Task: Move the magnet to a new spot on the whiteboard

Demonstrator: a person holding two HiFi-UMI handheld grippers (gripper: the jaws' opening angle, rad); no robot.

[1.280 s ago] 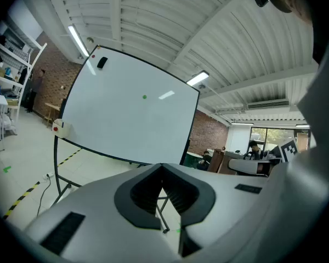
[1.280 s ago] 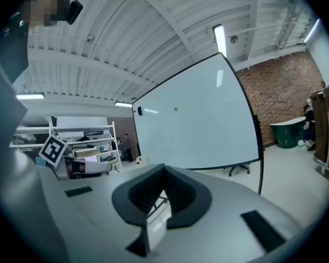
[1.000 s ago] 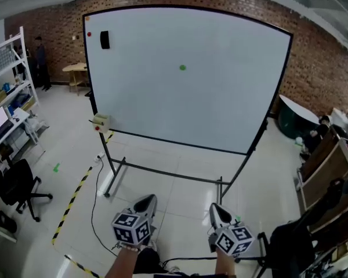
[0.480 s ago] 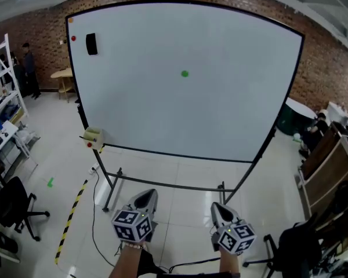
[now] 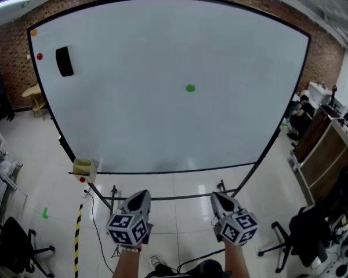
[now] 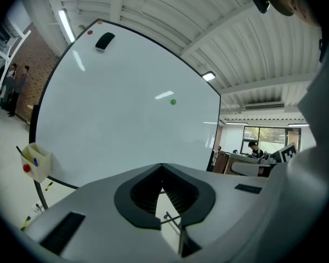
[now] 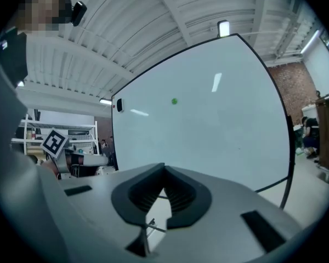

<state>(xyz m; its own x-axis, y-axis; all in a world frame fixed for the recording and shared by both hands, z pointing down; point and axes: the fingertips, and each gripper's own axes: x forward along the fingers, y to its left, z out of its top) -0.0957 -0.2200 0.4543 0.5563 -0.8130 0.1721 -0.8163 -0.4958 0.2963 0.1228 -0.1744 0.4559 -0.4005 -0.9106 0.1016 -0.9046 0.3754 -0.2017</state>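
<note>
The green magnet (image 5: 190,88) is sitting untouched near the middle of the whiteboard (image 5: 133,126) while the left tool (image 5: 140,198) and right tool (image 5: 220,199) are hanging low, well apart from it, both pressed together on nothing, leaving the whole move undone

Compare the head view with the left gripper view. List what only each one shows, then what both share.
Head view only: the left tongs from above with their marker cube, the person's forearms, and a black office chair on the floor.

Left gripper view only: the left tongs' jaws up close, shut with nothing between them, and a daylit window to the right of the board.

Both: the whiteboard, the green magnet near its middle, the black eraser and red magnet in its upper left corner, and the yellow tray at its lower left corner.
</note>
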